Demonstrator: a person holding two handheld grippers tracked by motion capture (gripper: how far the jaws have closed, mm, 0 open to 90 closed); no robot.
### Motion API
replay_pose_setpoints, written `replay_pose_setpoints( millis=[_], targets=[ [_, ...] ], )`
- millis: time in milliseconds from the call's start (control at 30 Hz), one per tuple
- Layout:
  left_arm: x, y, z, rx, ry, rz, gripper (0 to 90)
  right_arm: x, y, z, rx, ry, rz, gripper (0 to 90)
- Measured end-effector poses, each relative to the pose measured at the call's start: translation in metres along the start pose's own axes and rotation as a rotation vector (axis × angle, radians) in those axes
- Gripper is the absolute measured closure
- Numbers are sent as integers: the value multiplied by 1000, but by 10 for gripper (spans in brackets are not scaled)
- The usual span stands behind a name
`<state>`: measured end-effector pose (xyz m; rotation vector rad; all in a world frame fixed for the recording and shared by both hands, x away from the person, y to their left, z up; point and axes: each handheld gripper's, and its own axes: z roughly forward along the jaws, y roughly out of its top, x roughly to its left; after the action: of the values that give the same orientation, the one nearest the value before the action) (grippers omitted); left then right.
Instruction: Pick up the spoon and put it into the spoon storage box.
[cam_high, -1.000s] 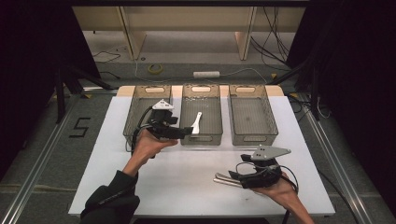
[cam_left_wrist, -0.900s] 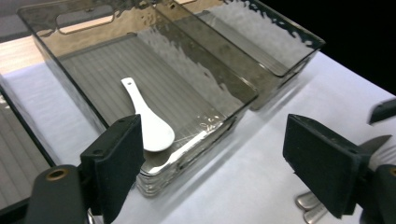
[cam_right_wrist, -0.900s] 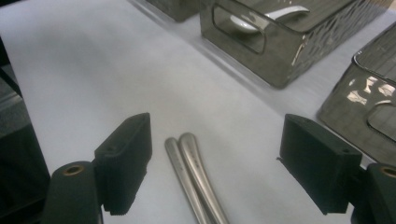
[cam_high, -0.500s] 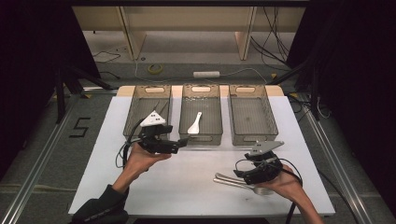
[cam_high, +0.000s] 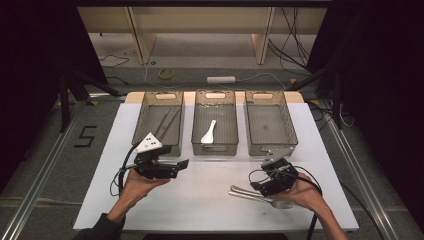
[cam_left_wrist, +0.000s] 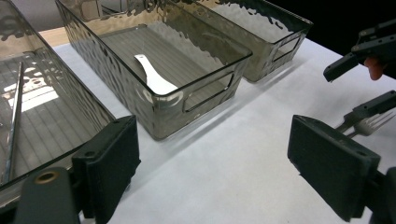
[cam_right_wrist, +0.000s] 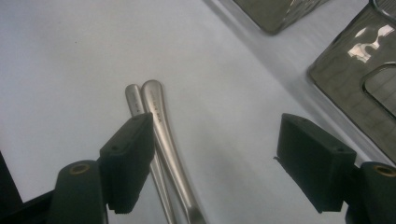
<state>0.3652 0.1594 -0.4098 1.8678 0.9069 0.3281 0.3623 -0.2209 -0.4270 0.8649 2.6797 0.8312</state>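
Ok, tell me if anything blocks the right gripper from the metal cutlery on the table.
Nothing visible does. The right gripper has its jaws open just above the two metal handles, which lie side by side on the bare white table; one handle passes beside its left pad. The trays stand farther back.
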Motion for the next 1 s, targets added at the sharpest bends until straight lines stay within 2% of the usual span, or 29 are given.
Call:
replay_pose_setpoints(
  millis=[267, 633, 733, 1000],
  targets=[
    [-3, -9, -8, -8, 1, 22, 156, -3, 1, 3, 35, 8, -18, 284],
    [-9, -14, -17, -28, 8, 27, 155, -5, 3, 11, 104, 10, -45, 284],
    [-8, -16, -18, -24, 11, 30, 153, -5, 3, 11, 124, 5, -67, 284],
    [-8, -20, -21, -30, 16, 20, 153, -4, 4, 15, 169, 12, -81, 291]
  ],
)
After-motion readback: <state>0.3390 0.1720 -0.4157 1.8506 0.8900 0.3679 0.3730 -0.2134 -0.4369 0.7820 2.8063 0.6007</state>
